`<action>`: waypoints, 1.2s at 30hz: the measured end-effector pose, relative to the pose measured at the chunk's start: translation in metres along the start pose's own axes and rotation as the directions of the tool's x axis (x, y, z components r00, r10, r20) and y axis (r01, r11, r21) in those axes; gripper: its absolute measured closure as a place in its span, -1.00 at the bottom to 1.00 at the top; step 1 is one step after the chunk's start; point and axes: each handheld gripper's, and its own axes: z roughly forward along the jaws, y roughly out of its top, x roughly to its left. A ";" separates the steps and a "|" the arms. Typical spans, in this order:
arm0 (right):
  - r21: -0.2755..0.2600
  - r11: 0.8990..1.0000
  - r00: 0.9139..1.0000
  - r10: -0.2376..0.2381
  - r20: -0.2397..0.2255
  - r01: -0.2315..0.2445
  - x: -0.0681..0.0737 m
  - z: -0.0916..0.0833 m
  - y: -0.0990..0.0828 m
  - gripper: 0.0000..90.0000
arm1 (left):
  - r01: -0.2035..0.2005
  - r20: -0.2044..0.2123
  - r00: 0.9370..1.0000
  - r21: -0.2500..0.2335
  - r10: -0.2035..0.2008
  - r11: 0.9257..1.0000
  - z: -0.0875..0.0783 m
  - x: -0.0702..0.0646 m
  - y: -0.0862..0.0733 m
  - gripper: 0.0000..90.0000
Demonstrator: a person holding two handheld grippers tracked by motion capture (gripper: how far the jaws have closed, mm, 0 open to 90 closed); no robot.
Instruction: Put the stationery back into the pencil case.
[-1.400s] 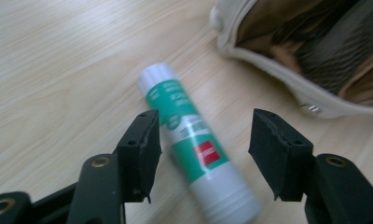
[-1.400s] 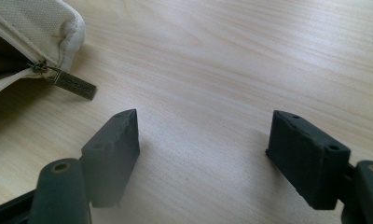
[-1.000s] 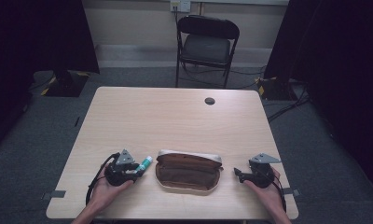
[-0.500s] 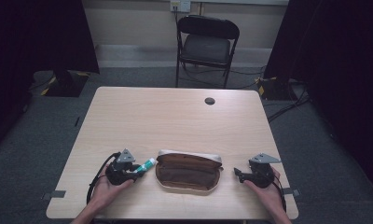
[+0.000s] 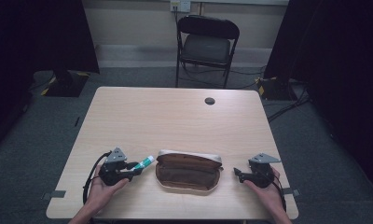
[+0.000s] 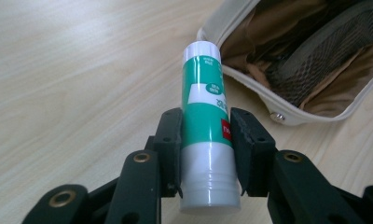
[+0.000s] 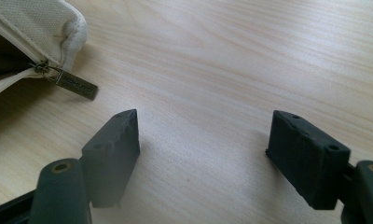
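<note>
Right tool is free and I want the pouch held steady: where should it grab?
Judging by its pose, take the pouch by its right end, near the zipper pull. That cream edge lies just ahead of the open right tool, so come in from the right, low along the table, jaws closing over the seam.

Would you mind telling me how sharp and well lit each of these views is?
High view: dim and soft, with dark surroundings beyond the table. Left gripper view: bright, glue stick sharp. Right gripper view: wood grain crisp, but the near claw blurs at the bottom.
</note>
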 end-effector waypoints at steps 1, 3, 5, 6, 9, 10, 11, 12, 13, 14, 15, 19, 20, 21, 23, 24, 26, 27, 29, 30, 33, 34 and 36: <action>0.000 1.000 1.000 0.000 0.000 0.000 0.000 0.000 0.000 -0.47 | 0.008 0.001 1.000 -0.014 -0.008 1.000 -0.002 -0.001 0.000 0.46; 0.000 1.000 1.000 0.000 0.000 0.000 0.000 0.000 0.000 -0.47 | 0.003 0.000 1.000 -0.025 -0.003 1.000 -0.005 -0.001 0.001 0.46; 0.000 1.000 1.000 -0.001 0.000 0.001 0.000 0.000 0.000 -0.47 | 0.005 0.003 1.000 -0.043 -0.005 0.999 -0.009 -0.001 0.001 0.46; 0.000 1.000 1.000 0.000 0.000 0.000 0.000 0.000 0.000 -0.47 | 0.005 -0.008 1.000 -0.049 -0.005 0.999 -0.014 -0.002 0.000 0.46; 0.000 1.000 1.000 0.000 0.001 0.000 0.000 0.000 0.000 -0.47 | 0.006 -0.007 1.000 -0.061 -0.007 0.998 -0.016 -0.001 0.000 0.46; 0.000 1.000 1.000 0.001 0.004 -0.001 0.000 0.000 0.000 -0.47 | -0.004 -0.010 1.000 -0.062 0.004 0.998 -0.017 -0.001 0.000 0.46; 0.002 1.000 1.000 0.006 0.007 -0.006 0.001 0.000 0.000 -0.47 | -0.002 -0.007 1.000 -0.065 0.002 0.998 -0.017 -0.002 0.000 0.46; 0.002 1.000 1.000 0.007 0.007 -0.007 0.001 0.000 0.000 -0.47 | -0.004 0.003 1.000 -0.067 0.004 0.998 -0.017 -0.004 0.000 0.46; 0.002 1.000 1.000 0.007 0.007 -0.007 0.001 0.000 0.000 -0.47 | -0.004 0.003 1.000 -0.067 0.004 0.998 -0.017 -0.004 0.000 0.46; 0.001 1.000 1.000 0.007 0.006 -0.007 0.001 0.000 0.000 -0.47 | -0.004 0.005 1.000 -0.065 0.004 0.998 -0.017 -0.006 0.000 0.46; 0.001 1.000 1.000 0.007 0.006 -0.007 0.001 -0.001 0.000 -0.47 | -0.004 0.018 1.000 -0.074 0.005 0.997 -0.019 -0.008 0.000 0.46; 0.001 1.000 1.000 0.006 0.006 -0.006 0.001 -0.001 0.000 -0.47 | -0.007 0.025 1.000 -0.081 0.009 0.997 -0.023 -0.013 0.003 0.46; 0.001 1.000 1.000 0.006 0.006 -0.006 0.001 -0.001 0.000 -0.47 | -0.011 0.024 1.000 -0.083 0.013 0.997 -0.025 -0.015 0.003 0.46; 0.002 1.000 1.000 0.006 0.005 -0.006 0.001 -0.001 0.000 -0.47 | -0.019 0.027 0.999 -0.088 0.022 0.996 -0.026 -0.018 0.003 0.46; 0.001 1.000 1.000 0.005 0.004 -0.005 0.001 0.000 0.000 -0.47 | -0.043 0.028 0.999 -0.091 0.045 0.995 -0.028 -0.024 0.004 0.46; 0.002 1.000 1.000 0.005 0.004 -0.005 0.001 -0.001 0.000 -0.47 | -0.056 0.026 0.998 -0.098 0.059 0.994 -0.030 -0.026 0.005 0.46; 0.001 1.000 1.000 0.004 0.005 -0.004 0.001 0.000 0.000 -0.47 | -0.062 0.036 0.997 -0.123 0.067 0.991 -0.034 -0.030 0.006 0.46; 0.002 1.000 1.000 0.004 0.004 -0.004 0.001 0.000 0.000 -0.47 | -0.059 0.038 0.997 -0.132 0.064 0.989 -0.036 -0.031 0.007 0.46; 0.002 1.000 1.000 0.005 0.005 -0.005 0.001 0.000 0.000 -0.47 | -0.069 0.038 0.997 -0.140 0.075 0.988 -0.039 -0.031 0.009 0.46; 0.002 1.000 1.000 0.003 0.004 -0.003 0.000 0.000 0.000 -0.47 | -0.070 0.043 0.996 -0.166 0.079 0.984 -0.042 -0.032 0.010 0.46; 0.000 1.000 1.000 0.001 0.001 -0.001 0.000 0.000 0.000 -0.47 | -0.084 0.058 0.994 -0.164 0.094 0.983 -0.044 -0.035 0.014 0.46; 0.001 1.000 1.000 0.000 0.001 0.000 0.000 0.000 0.000 -0.47 | -0.089 0.067 0.993 -0.163 0.101 0.983 -0.043 -0.037 0.015 0.46; 0.001 1.000 1.000 0.000 0.002 0.000 0.000 0.000 0.000 -0.47 | -0.094 0.074 0.991 -0.163 0.108 0.982 -0.042 -0.039 0.015 0.46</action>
